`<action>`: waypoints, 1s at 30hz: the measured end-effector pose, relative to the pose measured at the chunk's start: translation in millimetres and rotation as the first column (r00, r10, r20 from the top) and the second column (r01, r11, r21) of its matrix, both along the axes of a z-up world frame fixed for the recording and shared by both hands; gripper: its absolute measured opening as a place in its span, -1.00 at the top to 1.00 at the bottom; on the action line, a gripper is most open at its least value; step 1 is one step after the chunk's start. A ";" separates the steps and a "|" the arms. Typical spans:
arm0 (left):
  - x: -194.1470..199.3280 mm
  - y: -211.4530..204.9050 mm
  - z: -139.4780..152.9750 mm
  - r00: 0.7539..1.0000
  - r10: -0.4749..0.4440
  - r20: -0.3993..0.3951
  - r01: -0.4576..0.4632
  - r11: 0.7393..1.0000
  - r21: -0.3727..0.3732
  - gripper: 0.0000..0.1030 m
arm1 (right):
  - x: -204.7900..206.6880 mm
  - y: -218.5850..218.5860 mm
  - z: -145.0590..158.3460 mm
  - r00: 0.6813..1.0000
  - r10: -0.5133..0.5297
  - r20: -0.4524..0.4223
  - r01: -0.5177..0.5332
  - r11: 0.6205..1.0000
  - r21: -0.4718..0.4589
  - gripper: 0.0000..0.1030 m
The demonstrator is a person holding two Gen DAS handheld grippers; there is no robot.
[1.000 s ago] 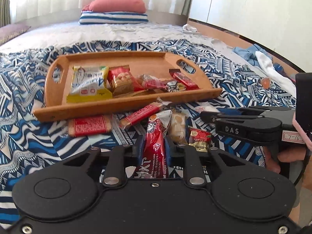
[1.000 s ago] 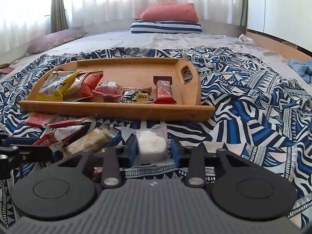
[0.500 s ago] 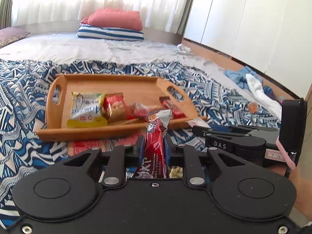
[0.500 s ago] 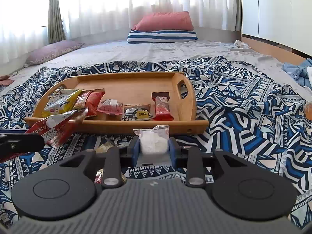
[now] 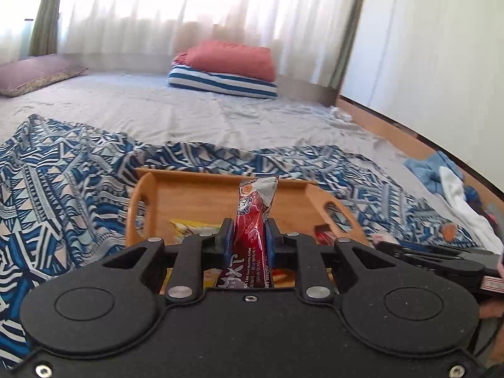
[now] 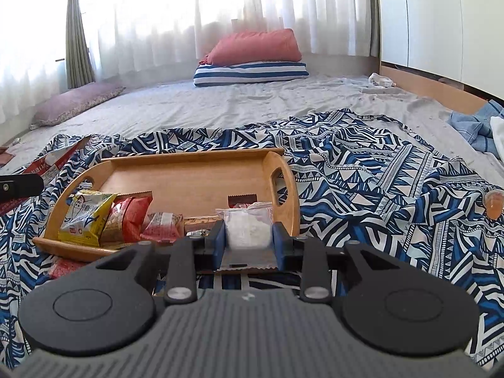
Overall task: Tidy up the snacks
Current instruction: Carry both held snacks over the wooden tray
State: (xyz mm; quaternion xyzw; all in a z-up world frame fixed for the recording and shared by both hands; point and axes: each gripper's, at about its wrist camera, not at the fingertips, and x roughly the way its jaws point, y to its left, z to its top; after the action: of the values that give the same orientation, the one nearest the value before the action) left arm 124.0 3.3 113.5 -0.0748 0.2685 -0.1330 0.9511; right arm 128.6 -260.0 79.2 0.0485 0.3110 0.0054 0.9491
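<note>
My left gripper (image 5: 249,236) is shut on a long red snack packet (image 5: 252,220) and holds it raised in front of the wooden tray (image 5: 201,195). My right gripper (image 6: 249,239) is shut on a clear packet of white snack (image 6: 247,228), lifted near the tray's (image 6: 189,186) front right corner. In the right wrist view the tray holds a yellow packet (image 6: 86,217), a red-orange packet (image 6: 129,217), a small red packet (image 6: 162,226) and a red bar (image 6: 244,200). The left gripper's tip with its red packet (image 6: 52,163) shows at the left edge.
The tray lies on a blue-and-white patterned cloth (image 6: 362,189) on a grey bed. A red packet (image 6: 63,266) lies on the cloth before the tray. Striped and red pillows (image 6: 252,60) are at the back. Blue clothes (image 6: 472,123) and an orange jelly cup (image 6: 494,203) lie right.
Both grippers have lifted their packets off the cloth and moved up and forward toward the tray. The loose snacks near the tray's front have dropped out of sight below them.
</note>
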 end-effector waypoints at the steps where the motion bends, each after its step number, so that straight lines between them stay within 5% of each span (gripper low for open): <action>1: 7.4 4.2 -0.3 1.000 0.018 -0.009 -0.018 1.000 -0.006 0.63 | 4.8 -2.0 1.5 1.000 -0.004 -0.007 0.004 1.000 0.013 0.30; 16: 116.5 34.3 -42.4 0.967 0.197 -0.164 -0.200 0.980 -0.003 0.63 | 94.7 -1.6 -0.6 0.991 0.019 -0.134 0.001 0.989 0.146 0.30; 30: 115.4 24.6 -72.2 0.955 0.241 -0.172 -0.236 0.971 0.046 0.63 | 135.2 28.6 -40.4 0.971 0.074 -0.229 -0.043 0.990 0.138 0.29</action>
State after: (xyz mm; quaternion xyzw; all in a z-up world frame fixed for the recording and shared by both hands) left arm 239.5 28.0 41.4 -0.1063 0.3424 -0.0069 0.9335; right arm 263.8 -231.4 38.8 0.1021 0.4208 0.0483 0.9001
